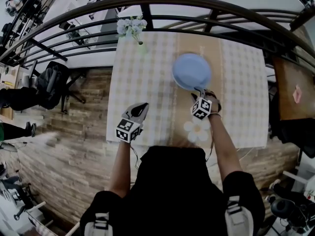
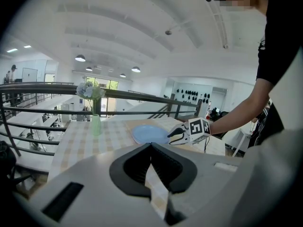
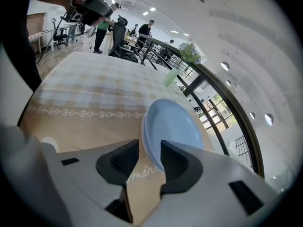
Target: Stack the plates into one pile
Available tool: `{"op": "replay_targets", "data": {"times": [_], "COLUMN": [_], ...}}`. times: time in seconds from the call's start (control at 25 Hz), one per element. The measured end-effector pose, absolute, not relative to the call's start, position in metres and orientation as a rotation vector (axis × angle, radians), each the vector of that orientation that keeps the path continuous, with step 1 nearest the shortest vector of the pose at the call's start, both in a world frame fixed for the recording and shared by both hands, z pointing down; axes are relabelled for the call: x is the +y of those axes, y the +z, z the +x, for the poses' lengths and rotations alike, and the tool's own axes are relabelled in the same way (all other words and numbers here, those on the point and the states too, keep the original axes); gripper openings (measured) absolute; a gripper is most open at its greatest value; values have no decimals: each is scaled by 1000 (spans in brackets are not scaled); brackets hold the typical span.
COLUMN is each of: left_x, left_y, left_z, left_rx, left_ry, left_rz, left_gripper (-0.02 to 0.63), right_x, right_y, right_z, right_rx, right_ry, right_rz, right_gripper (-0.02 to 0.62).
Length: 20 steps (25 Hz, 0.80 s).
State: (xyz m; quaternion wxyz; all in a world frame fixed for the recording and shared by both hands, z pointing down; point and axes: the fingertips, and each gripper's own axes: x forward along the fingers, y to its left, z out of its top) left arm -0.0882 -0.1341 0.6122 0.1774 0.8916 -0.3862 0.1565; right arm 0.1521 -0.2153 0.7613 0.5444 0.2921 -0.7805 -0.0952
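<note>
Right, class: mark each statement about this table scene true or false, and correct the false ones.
1. The stack of round light-blue plates lies on the checked table. True.
2. The left gripper holds the plates' rim. False: it is shut, empty and away from them.
3. The right gripper has its jaws apart on either side of the plates' rim. True.
4. The slim green vase of pale flowers lies tipped over. False: it stands upright.
</note>
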Motion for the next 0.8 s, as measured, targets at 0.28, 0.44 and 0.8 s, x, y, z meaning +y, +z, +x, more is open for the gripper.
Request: {"op": "replay_targets", "data": {"times": [0.28,0.44,0.8], "left_x": [-127,-123,-124], "left_y": [608,606,591], "left_z": [-70,-59,-30], "left_rx": [-1086,-1091,-1121], "left_ry": [440,428,402], "left_rz": [2527,2518,2517], "left_gripper": [3,3,3], "right_x": [-202,-194,-188], "right_y": [746,737,717], "right_z": [169,182,222], "right_rx": [-1861,-1890,-1971], "right_ry": [-245,-222,-78], "right_rz": [757,799,899], "right_gripper": [14,-2,-3]}}
